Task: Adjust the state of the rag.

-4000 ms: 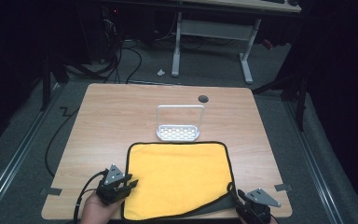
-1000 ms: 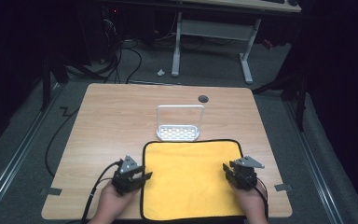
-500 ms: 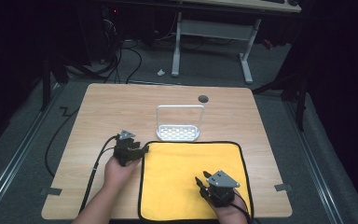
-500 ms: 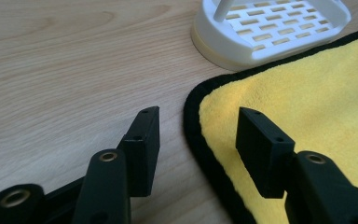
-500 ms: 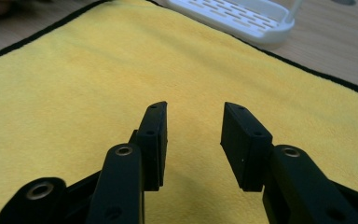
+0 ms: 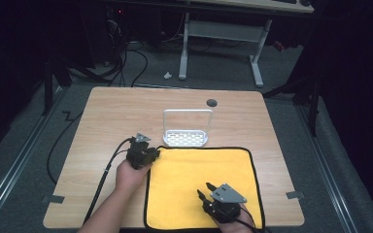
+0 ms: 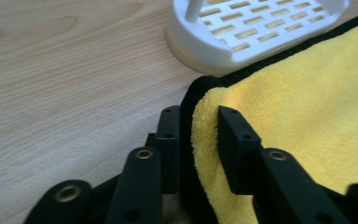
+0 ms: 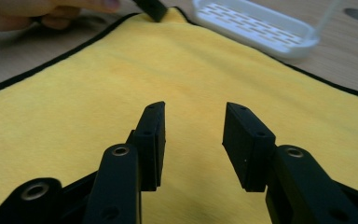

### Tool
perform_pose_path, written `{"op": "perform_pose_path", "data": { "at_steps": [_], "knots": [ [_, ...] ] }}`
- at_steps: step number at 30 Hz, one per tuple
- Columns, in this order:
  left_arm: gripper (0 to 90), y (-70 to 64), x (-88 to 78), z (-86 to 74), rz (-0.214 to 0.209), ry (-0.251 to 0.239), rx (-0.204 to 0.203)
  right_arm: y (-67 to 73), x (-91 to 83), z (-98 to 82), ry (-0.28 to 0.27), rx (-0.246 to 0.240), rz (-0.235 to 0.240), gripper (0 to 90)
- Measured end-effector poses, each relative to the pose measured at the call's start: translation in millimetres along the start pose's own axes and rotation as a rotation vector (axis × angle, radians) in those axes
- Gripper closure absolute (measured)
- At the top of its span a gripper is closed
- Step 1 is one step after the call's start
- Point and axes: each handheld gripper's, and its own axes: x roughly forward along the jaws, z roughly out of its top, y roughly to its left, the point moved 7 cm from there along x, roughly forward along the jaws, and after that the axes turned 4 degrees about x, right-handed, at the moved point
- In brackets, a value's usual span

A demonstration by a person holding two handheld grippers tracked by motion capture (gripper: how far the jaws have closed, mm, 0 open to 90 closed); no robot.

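My right hand-held gripper hovers with jaws apart and empty over the near part of the yellow cloth. It lies flat on the worktop, long axis left-right: soft, light, best pinched at a hem corner. My left hand-held gripper has just been closing on the far-left corner.

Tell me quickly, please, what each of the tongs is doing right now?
Left tongs: just closing on the far left corner of the yellow cloth, its black hem between the jaws.
Right tongs: open over the cloth, holding nothing.
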Motion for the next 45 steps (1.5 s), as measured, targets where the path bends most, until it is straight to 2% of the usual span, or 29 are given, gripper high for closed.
{"op": "perform_pose_path", "data": {
  "at_steps": [2, 4, 5, 6, 7, 9, 12, 16, 17, 18, 19, 21, 27, 30, 32, 33, 35, 36, 37, 40, 45],
  "knots": [
    [81.3, 0.7, 0.4, -1.3, -0.033, -0.010, -0.030, 15.2, 8.5, 2.3, 0.012, -0.023, 0.034, 59.3],
    [82.9, 3.1, 0.1, -3.5, -0.058, -0.040, -0.048, 31.6, 17.4, 5.5, 0.021, -0.047, 0.067, 59.4],
    [83.7, 6.7, -1.0, -6.4, -0.101, -0.065, -0.095, 45.0, 23.8, 8.7, 0.025, -0.066, 0.095, 59.4],
    [83.7, 7.0, -1.2, -6.5, -0.104, -0.067, -0.097, 49.8, 25.9, 9.5, 0.025, -0.067, 0.105, 59.4],
    [83.7, 7.0, -1.2, -6.5, -0.104, -0.067, -0.097, 49.8, 25.9, 9.5, 0.025, -0.067, 0.105, 59.4],
    [83.6, 5.9, -1.3, -6.6, -0.090, -0.067, -0.074, 61.5, 32.7, 10.1, 0.034, -0.074, 0.127, 59.3],
    [83.6, 4.9, -1.4, -6.9, -0.075, -0.070, -0.063, 78.4, 41.6, 9.0, 0.046, -0.086, 0.158, 59.0],
    [83.6, 3.7, -2.2, -7.8, -0.071, -0.072, -0.052, 100.1, 49.3, 7.9, 0.063, -0.073, 0.218, 57.8],
    [83.5, 3.4, -2.3, -8.0, -0.071, -0.072, -0.050, 112.7, 52.3, 6.4, 0.070, -0.087, 0.249, 56.0],
    [83.5, 3.1, -2.5, -8.1, -0.070, -0.070, -0.047, 112.7, 52.3, 6.4, 0.070, -0.087, 0.249, 56.0],
    [83.5, 3.0, -2.5, -8.1, -0.068, -0.071, -0.046, 124.3, 55.0, 4.5, 0.076, -0.103, 0.274, 52.9],
    [83.4, 3.0, -2.5, -8.2, -0.068, -0.071, -0.046, 133.1, 59.0, 2.1, 0.090, -0.116, 0.289, 50.6],
    [83.3, 3.2, -2.6, -8.2, -0.070, -0.070, -0.049, 146.3, 68.2, -2.7, 0.119, -0.121, 0.308, 46.5],
    [83.3, 3.3, -2.5, -8.2, -0.072, -0.072, -0.052, 145.8, 68.6, -3.5, 0.110, -0.161, 0.278, 52.6],
    [83.3, 3.3, -2.5, -8.2, -0.072, -0.072, -0.052, 145.2, 68.5, -3.6, 0.106, -0.164, 0.271, 54.8],
    [83.2, 3.3, -2.5, -8.3, -0.072, -0.072, -0.052, 142.8, 68.2, -3.4, 0.108, -0.160, 0.260, 60.7],
    [83.3, 3.4, -2.5, -8.3, -0.073, -0.072, -0.054, 141.9, 68.2, -3.2, 0.110, -0.160, 0.253, 63.4],
    [83.3, 3.4, -2.5, -8.2, -0.073, -0.073, -0.055, 140.4, 68.4, -2.7, 0.108, -0.160, 0.246, 68.8],
    [83.3, 3.5, -2.6, -8.3, -0.073, -0.072, -0.056, 137.1, 68.4, -2.3, 0.105, -0.170, 0.229, 78.6],
    [83.3, 3.8, -2.6, -8.2, -0.074, -0.072, -0.059, 134.1, 68.1, -1.7, 0.112, -0.166, 0.228, 82.1],
    [83.3, 4.7, -2.4, -7.9, -0.076, -0.074, -0.070, 130.7, 63.7, 3.4, 0.078, -0.171, 0.215, 83.0]
  ]
}}
